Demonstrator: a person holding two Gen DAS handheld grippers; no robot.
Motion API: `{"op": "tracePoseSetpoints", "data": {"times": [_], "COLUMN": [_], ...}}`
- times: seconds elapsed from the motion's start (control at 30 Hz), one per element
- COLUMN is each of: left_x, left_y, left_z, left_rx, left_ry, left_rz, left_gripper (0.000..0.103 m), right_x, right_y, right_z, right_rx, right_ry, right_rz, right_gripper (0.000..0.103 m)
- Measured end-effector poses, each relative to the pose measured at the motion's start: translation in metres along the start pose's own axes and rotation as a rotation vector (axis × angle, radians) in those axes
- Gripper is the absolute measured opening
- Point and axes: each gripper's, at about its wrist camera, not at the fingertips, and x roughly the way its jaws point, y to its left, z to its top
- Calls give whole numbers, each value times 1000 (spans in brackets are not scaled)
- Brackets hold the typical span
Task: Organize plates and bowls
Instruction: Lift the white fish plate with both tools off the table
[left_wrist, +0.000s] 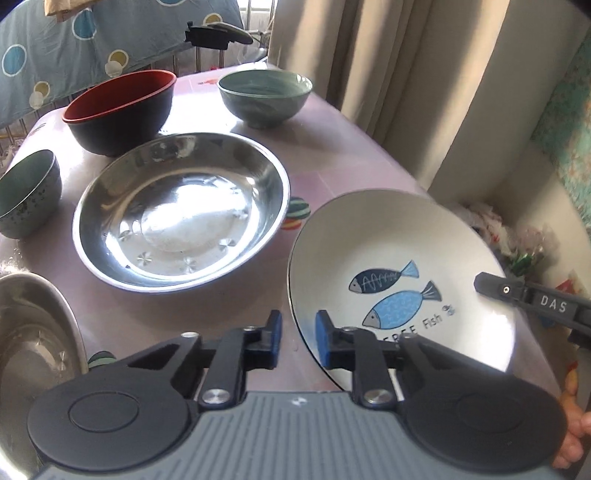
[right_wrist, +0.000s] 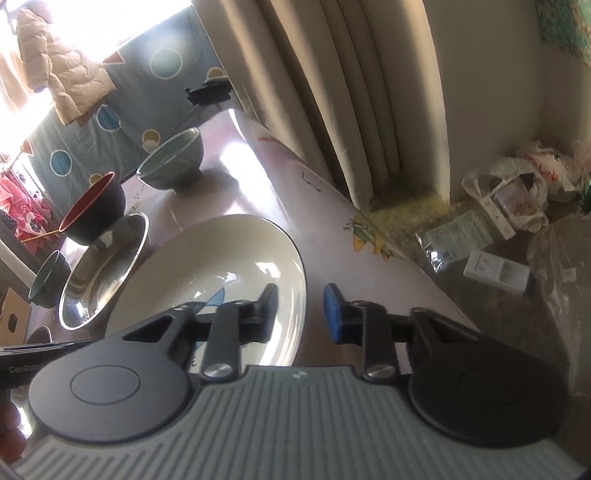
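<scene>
Step in hand, as judged: two-handed pickup of the white fish plate (left_wrist: 388, 240), probably to be stacked with the other flat pieces.

- Plate location: near right corner of the table (left_wrist: 332, 155), just beside the large stainless steel plate (left_wrist: 177, 210). Its right side looks to overhang the table edge, and it appears tilted rather than flat.
- Left gripper (left_wrist: 298, 338): jaws drawn together on the plate's left rim, one blue pad inside the rim and one outside. Nothing else is touched.
- Right gripper (right_wrist: 301, 314): jaws set narrow across the opposite rim, inner pad over the glazed face and outer pad beyond the edge. It reads as clamped. Contact of the outer pad is not crisp in the right wrist view.

To be done well:
- Both rims should be raised together and the plate levelled. Uneven lift on glazed ceramic risks a slip out of the pads.
- Bite depth should be checked before travel, since only the rim is gripped.
- The path should be kept clear of the steel plate's rim, and clear of the red-and-black bowl (left_wrist: 122, 110) and green bowl (left_wrist: 264, 98) behind it.
- Set-down should be centred, then one side released at a time.

A second steel dish (left_wrist: 33, 332) and another green bowl (left_wrist: 27, 192) are left untouched at the left side.
</scene>
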Motion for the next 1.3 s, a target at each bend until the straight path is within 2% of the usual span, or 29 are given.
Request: {"op": "tracePoseSetpoints", "data": {"times": [0.1,0.37,0.67,0.8,0.87,1.1,1.3], "left_x": [1,-6,-26,-16,-11,-6,-9], "left_y": [-5,-2,19,22,22,7,-5], "left_z": [1,-4,-25,-23,-21,-19,-25], "left_rx": [10,-3,-36,-51,-49,23,65], "left_ry": [3,20,50,56,55,-4,-53], "left_rz": [15,7,-15,-17,-16,50,121], "left_gripper": [16,16,17,27,29,28,28], "right_x": [7,9,0,0,2,6,7], "right_y": [-7,-5,4,8,6,10,25], "right_z": [0,0,-13,-15,-14,-16,-20], "right_rx": [33,13,-31,-45,-31,-63,-161], "right_ry": [22,39,110,115,119,92,43], "right_rz": [42,66,136,139,149,139,78], "right_gripper": [9,10,10,10,10,13,18]}}
